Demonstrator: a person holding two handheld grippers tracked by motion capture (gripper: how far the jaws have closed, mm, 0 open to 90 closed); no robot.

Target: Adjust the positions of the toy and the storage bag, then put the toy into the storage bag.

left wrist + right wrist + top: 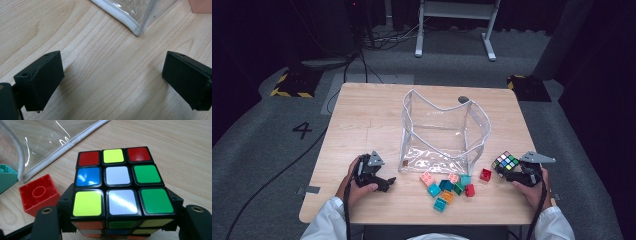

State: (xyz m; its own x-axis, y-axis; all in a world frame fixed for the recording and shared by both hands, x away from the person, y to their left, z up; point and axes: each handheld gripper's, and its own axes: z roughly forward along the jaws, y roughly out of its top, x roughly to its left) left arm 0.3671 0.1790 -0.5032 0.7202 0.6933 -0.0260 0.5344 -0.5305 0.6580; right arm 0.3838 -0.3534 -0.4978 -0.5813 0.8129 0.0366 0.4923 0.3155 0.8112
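A scrambled puzzle cube (505, 163) sits between the jaws of my right gripper (513, 173) at the table's right front. In the right gripper view the cube (117, 182) shows red, yellow, blue, white and green stickers, and the right gripper (120, 206) is shut on its sides. My left gripper (388, 183) rests low at the left front, in a hand. Seen from the left gripper view, the left gripper (112, 77) stands open over bare wood, just short of a corner of the clear bag (132, 25).
A clear plastic bag with white trim (412, 135) stands open mid-table. Several small bricks (447, 187) in red, teal, orange and pink lie in front of it. A red brick (38, 193) lies left of the cube. The wooden table (367, 120) ends close behind both hands.
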